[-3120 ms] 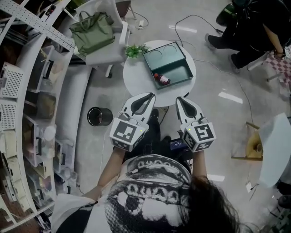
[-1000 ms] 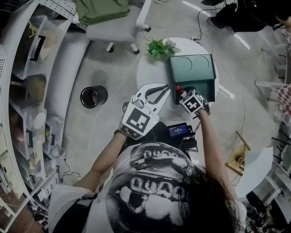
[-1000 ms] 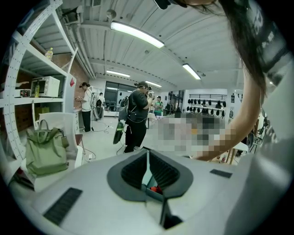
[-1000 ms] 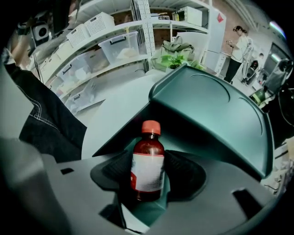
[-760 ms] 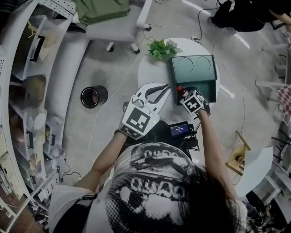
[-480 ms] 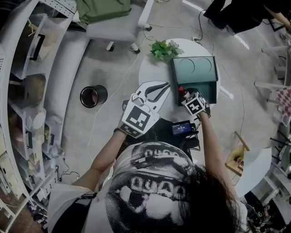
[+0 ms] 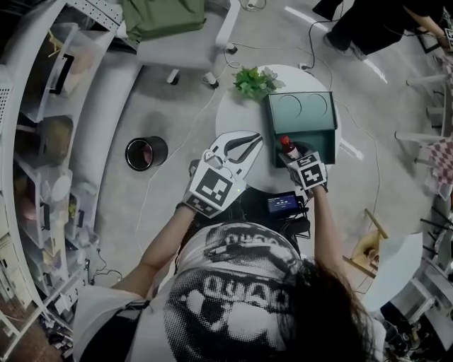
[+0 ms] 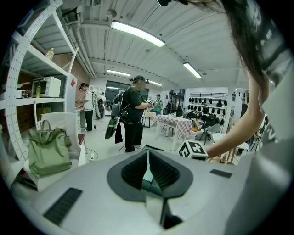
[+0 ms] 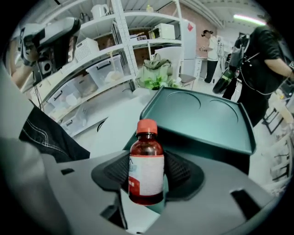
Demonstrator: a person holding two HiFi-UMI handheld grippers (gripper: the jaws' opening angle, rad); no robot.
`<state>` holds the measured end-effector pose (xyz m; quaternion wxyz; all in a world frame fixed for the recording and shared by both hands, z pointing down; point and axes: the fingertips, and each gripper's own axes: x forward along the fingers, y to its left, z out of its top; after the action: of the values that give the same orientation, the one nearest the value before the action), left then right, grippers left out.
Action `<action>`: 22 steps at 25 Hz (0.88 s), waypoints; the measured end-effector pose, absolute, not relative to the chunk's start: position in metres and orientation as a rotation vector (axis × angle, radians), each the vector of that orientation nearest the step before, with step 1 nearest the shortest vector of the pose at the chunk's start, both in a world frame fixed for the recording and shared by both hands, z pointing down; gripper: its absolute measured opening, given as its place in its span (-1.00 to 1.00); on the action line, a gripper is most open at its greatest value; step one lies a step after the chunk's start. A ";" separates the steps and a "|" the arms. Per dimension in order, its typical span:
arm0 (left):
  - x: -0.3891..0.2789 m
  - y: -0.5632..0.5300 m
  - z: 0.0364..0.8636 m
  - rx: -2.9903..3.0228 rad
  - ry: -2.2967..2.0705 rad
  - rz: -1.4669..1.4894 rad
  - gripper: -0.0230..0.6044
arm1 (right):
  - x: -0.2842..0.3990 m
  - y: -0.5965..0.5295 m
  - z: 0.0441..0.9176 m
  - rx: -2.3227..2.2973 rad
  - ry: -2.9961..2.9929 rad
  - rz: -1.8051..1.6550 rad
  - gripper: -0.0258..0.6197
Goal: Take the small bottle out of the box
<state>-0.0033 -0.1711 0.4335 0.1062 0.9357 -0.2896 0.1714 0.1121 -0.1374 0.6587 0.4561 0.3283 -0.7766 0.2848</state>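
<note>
In the right gripper view a small brown bottle [image 9: 147,165] with a red cap and white label stands upright between the jaws of my right gripper [image 9: 148,176], which is shut on it. Behind it is the green box [image 9: 202,121] with its lid up. From the head view the bottle [image 7: 288,148] hangs at the near left corner of the box [image 7: 316,134] on the round white table [image 7: 241,117], with the right gripper [image 7: 293,153] on it. My left gripper [image 7: 244,146] hovers over the table's near left edge, shut and empty; its pads [image 8: 156,172] meet.
A small green plant [image 7: 255,80] stands at the table's far edge. A black bin [image 7: 145,150] sits on the floor to the left, beside curved shelves [image 7: 42,141]. A chair with a green bag [image 7: 159,15] is beyond. Cables cross the floor; people stand farther off.
Earlier both grippers hung near my body and the bottle lay in the box. The right gripper has since shut on the bottle, then raised it and drawn it slightly back towards me.
</note>
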 end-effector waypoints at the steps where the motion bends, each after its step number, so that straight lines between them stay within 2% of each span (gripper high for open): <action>1: -0.002 -0.169 0.433 2.754 -0.853 0.509 -0.85 | 0.113 -0.138 0.653 0.829 -1.931 0.709 -0.23; 14: 0.027 -0.126 0.426 2.667 -1.036 0.538 -0.85 | 0.144 -0.124 0.568 1.062 -2.188 0.846 -0.23; 22: 0.055 -0.078 0.421 2.599 -1.160 0.548 -0.85 | 0.166 -0.092 0.527 1.049 -2.334 0.851 -0.23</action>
<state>0.0548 -0.0775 0.4210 0.1211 0.8900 -0.3974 0.1878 0.1655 -0.0919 0.5267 0.2205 0.3795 -0.8442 0.3077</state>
